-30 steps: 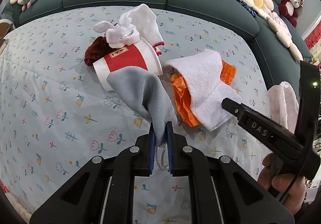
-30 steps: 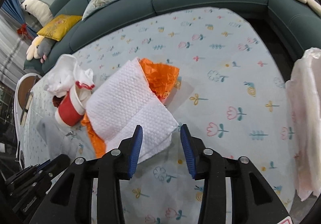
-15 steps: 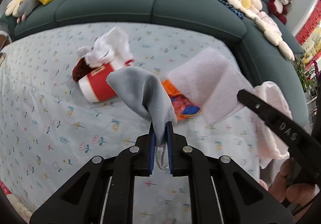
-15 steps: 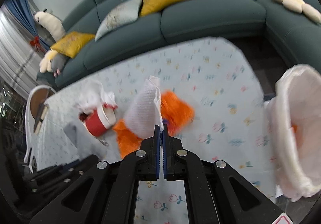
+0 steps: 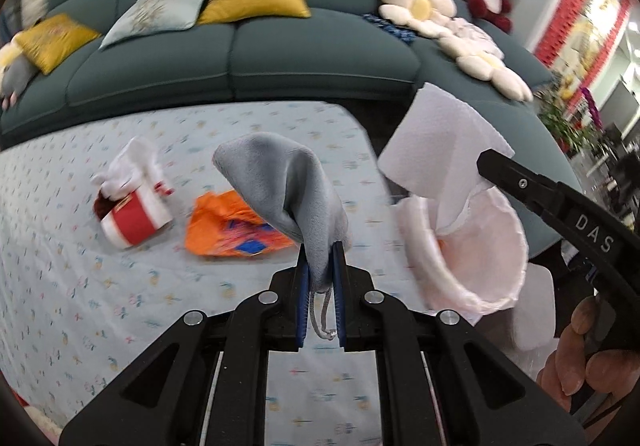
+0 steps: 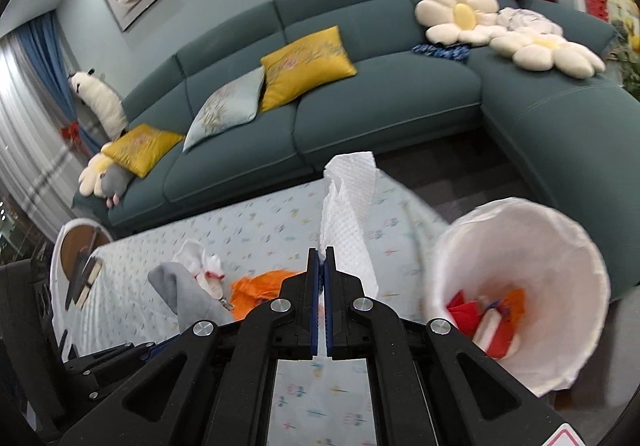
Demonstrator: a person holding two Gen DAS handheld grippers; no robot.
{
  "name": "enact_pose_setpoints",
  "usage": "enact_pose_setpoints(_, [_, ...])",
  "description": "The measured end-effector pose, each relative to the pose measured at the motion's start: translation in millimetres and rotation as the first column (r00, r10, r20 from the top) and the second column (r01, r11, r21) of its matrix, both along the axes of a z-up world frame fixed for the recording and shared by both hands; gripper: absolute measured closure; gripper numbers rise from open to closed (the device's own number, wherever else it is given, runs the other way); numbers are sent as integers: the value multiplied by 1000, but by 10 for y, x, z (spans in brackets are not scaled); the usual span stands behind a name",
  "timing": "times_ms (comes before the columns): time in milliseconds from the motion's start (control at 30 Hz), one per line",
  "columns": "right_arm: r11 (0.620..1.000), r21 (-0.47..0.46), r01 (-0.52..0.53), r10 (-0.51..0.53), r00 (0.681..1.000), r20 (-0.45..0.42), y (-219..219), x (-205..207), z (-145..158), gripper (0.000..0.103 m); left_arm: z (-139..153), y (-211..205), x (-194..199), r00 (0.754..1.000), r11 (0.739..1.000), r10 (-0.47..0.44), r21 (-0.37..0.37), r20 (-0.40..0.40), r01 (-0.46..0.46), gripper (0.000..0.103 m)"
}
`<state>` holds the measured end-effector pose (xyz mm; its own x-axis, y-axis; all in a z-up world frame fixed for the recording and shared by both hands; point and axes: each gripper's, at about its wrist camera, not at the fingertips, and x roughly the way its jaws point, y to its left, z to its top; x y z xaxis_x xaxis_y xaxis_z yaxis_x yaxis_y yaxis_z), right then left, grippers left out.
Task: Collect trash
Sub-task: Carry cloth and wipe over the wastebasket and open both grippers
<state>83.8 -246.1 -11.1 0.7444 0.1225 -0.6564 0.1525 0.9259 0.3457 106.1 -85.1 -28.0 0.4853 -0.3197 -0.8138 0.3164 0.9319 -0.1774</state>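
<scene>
1. While both tongs are loaded, the deciding relation is paper towel (image 6: 348,222) to lined bin (image 6: 520,286): in the right wrist view the bin mouth lies lower right of the right tongs (image 6: 322,278), just beside the hanging sheet.
2. Right tongs are clamped shut on the towel's lower edge; the sheet's long axis runs up the frame from the pads, top corner flopped over.
3. Left tongs (image 5: 320,274) are closed on a grey cloth pouch (image 5: 280,190), its cord dangling between the fingers; in the left wrist view the bin (image 5: 464,246) sits to the right, with the towel (image 5: 436,154) over its rim.
4. Right hand is judged nearer to the bin; the drop is best made once the sheet is over the opening, since a loose corner could catch the rim.
5. Bin already holds red and orange scraps.
6. Left on the counter (image 5: 80,286): orange wrapper (image 5: 228,226) centre frame, tipped red-and-white cup (image 5: 132,218) stuffed with white tissue at centre left.
7. Nothing is seen blocking the path between towel and bin; the teal sofa (image 6: 360,106) stands well behind.
</scene>
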Motion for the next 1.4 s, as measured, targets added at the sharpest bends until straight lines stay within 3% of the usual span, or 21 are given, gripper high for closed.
enact_pose_setpoints(467, [988, -1, 156, -156, 988, 10, -927, -586, 19, 101, 156, -1108, -224, 977, 977, -211, -12, 17, 211, 93])
enact_pose_setpoints(1067, [972, 34, 233, -232, 972, -38, -1464, -826, -315, 101, 38, -1860, -228, 945, 945, -327, 7, -6, 327, 89])
enact_pose_setpoints(1133, [972, 35, 232, -230, 972, -45, -1481, -824, -349, 100, 25, -1897, -236, 944, 944, -330, 3, -11, 330, 81])
enact_pose_setpoints(1200, [972, 34, 232, -230, 972, -55, -1489, -826, -377, 98, 19, -1922, -245, 947, 947, -321, 7, -6, 321, 57])
enact_pose_setpoints(1267, [970, 34, 239, -237, 970, -57, -1496, -838, -388, 94, 32, -1914, -262, 952, 952, -305, 9, 14, 305, 50])
enact_pose_setpoints(1400, [969, 38, 245, -242, 968, -60, -1515, -851, -402, 93, 12, -1903, -247, 956, 956, -292, 27, 11, 291, 48])
